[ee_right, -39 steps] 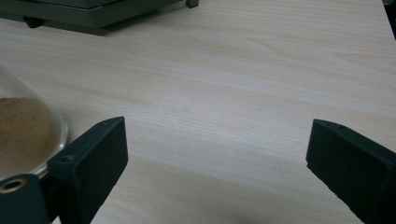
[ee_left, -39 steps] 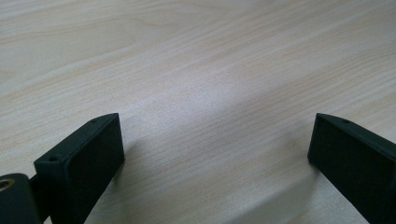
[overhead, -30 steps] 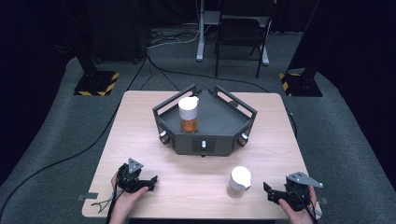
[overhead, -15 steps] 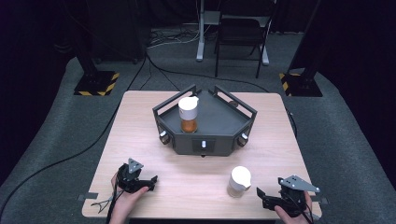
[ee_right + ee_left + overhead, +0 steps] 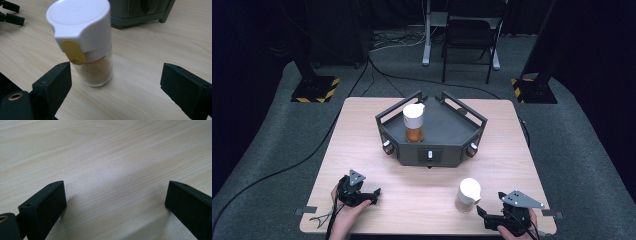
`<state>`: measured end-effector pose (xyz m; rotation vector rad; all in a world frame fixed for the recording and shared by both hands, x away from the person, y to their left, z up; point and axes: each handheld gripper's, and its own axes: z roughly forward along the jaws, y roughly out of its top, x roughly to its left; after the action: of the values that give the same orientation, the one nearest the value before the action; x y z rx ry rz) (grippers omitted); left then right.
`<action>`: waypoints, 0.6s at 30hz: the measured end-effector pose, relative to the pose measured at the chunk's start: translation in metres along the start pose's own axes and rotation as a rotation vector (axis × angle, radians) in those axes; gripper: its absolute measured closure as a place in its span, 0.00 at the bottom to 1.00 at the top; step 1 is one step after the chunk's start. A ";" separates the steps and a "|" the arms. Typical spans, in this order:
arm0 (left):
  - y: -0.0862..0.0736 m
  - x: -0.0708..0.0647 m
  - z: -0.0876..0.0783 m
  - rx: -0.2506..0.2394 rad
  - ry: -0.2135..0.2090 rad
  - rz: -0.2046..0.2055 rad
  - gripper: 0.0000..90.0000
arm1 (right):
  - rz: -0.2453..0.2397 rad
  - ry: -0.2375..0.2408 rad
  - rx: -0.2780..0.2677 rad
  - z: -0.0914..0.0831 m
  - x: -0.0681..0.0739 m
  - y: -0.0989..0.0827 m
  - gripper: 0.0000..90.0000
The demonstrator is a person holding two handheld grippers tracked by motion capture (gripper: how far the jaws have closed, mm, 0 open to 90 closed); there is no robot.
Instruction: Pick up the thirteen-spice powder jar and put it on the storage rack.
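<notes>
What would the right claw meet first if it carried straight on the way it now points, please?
Most likely the spice jar with the white cap, standing upright on the table just ahead. The right claw is open, and the jar sits off-centre, close by one jaw, so that jaw might brush it first; depth is hard to judge.

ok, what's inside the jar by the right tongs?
The jar holds tan powder, visible through the clear glass filling its lower part. The white cap with its yellow tab covers whatever is above.

light: table bright, surroundings dim | shadows: soft | focus: gripper views sharp
</notes>
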<state>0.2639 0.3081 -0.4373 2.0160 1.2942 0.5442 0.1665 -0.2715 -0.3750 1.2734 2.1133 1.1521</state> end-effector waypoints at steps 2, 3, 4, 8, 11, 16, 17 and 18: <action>0.000 0.000 0.000 0.000 0.000 0.000 0.04 | -0.004 0.011 -0.002 0.001 0.001 0.001 0.10; 0.000 0.000 0.000 0.000 0.000 0.000 0.04 | -0.009 0.014 -0.002 0.002 0.002 0.001 0.10; 0.000 0.000 0.000 0.000 0.000 0.000 0.04 | -0.012 0.015 -0.002 0.003 0.004 0.002 0.10; 0.000 0.000 0.000 0.000 0.000 0.000 0.04 | -0.019 0.033 -0.006 0.009 0.007 0.005 0.10; 0.000 0.000 0.000 0.000 0.000 0.000 0.04 | -0.021 0.041 -0.010 0.012 0.008 0.008 0.10; 0.000 0.000 0.000 0.000 0.000 0.000 0.04 | -0.029 0.041 -0.018 0.016 0.012 0.011 0.10; 0.000 0.000 0.000 0.000 0.000 0.000 0.04 | -0.030 0.041 -0.020 0.017 0.012 0.011 0.10; 0.000 0.000 0.000 0.000 0.000 0.000 0.04 | -0.030 0.041 -0.021 0.018 0.012 0.012 0.10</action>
<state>0.2639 0.3080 -0.4372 2.0163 1.2943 0.5443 0.1792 -0.2502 -0.3752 1.2145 2.1362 1.1943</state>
